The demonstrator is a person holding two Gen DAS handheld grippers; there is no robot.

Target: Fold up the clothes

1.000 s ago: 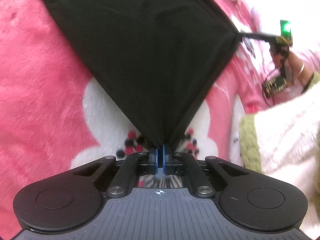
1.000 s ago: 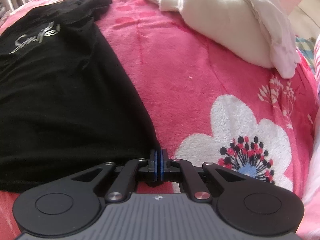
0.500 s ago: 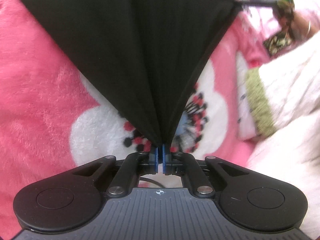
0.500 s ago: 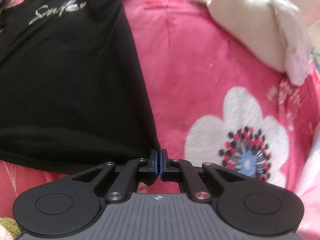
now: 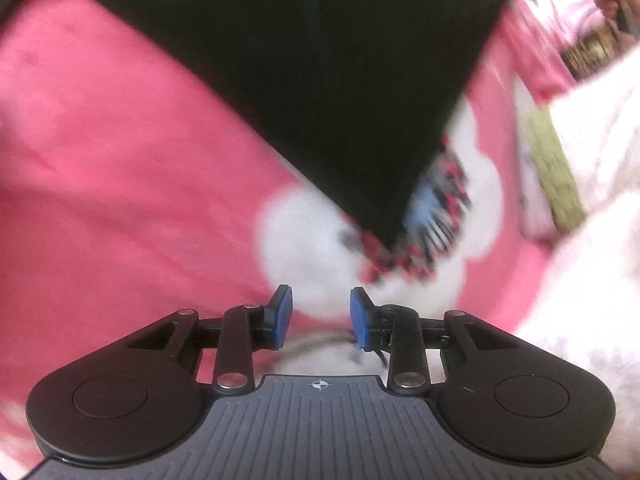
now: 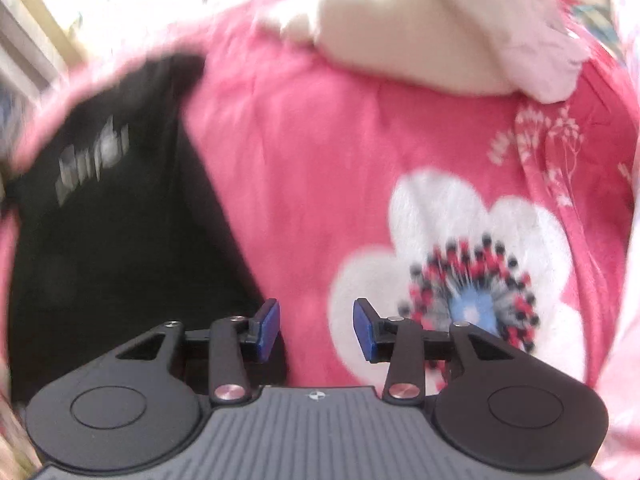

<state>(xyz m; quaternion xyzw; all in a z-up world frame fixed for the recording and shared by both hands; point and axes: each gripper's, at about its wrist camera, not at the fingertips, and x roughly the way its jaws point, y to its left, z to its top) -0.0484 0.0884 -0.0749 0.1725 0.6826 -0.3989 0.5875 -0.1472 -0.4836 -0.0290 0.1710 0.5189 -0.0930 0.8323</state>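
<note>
We see the left gripper with its jaws opening and nothing between the blue pads; only the pink blanket and a white flower print show in the gap. The black shirt lies flat on the blanket ahead of it, one corner pointing toward the gripper but apart from it, resting over the flower (the frame is blurred, so the exact edge is soft). A pale fuzzy sleeve with a green cuff fills the right side of that view.

In the right wrist view, the right gripper is likewise opening, with bare blanket between its pads. The shirt sits to its left, silver lettering visible on the chest, its near edge running down behind the left finger; we cannot tell whether it touches. A cream garment is heaped at the far side of the blanket, well apart from the shirt.
</note>
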